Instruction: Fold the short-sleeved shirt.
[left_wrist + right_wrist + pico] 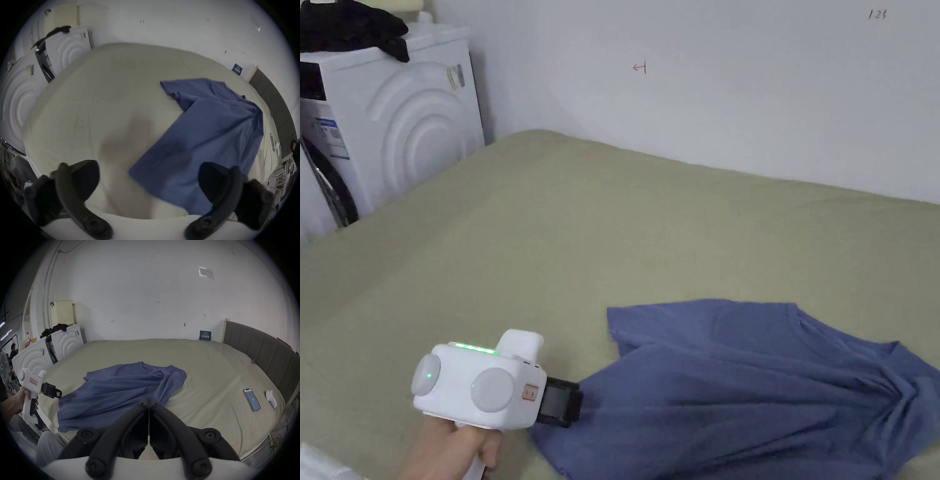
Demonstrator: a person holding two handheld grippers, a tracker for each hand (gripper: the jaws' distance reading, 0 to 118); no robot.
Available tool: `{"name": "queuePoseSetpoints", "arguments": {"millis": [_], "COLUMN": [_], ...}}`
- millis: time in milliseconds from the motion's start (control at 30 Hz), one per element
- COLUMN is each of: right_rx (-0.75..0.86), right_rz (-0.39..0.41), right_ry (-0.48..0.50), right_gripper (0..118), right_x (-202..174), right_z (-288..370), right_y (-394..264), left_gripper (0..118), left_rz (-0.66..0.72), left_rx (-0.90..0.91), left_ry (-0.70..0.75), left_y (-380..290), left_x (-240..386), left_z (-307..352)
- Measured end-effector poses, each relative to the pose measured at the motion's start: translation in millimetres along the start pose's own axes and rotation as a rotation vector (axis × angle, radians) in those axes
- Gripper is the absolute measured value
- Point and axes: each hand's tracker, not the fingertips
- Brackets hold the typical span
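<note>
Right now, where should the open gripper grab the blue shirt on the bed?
Grip the blue short-sleeved cotton shirt at its near hem corner, coming in low from the left. That corner lies flat, closest to the open left gripper; the far side is bunched.

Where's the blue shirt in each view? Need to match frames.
Head view: blue shirt lower right, on the bed.
Left gripper view: right of centre, ahead of the open jaws.
Right gripper view: centre-left, beyond the shut jaws.
Shared landmark: white washing machine at left.
</note>
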Motion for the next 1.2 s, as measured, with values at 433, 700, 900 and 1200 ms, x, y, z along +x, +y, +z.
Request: {"name": "queuePoseSetpoints", "arguments": {"millis": [433, 700, 900, 1200], "right_rx": [-0.081, -0.162, -0.330, -0.600], "right_rz": [-0.017, -0.012, -0.044, 0.071], "right_ry": [-0.079, -0.112, -0.045, -0.082], "right_gripper": [3, 5, 36, 102], "right_x": [51, 106, 136, 142], "right_z": [-56, -156, -278, -393], "right_y": [11, 62, 104, 80], "left_gripper": [3, 3, 3, 3], "left_rz": [-0.078, -0.070, -0.079, -0.103], "left_rx": [-0.010, -0.017, -0.017, -0.020], "left_ry": [-0.047, -0.026, -0.033, -0.031], "left_y": [-3, -4, -5, -4], "left_x": [24, 18, 21, 21], "left_z": [-17, -27, -26, -29]}}
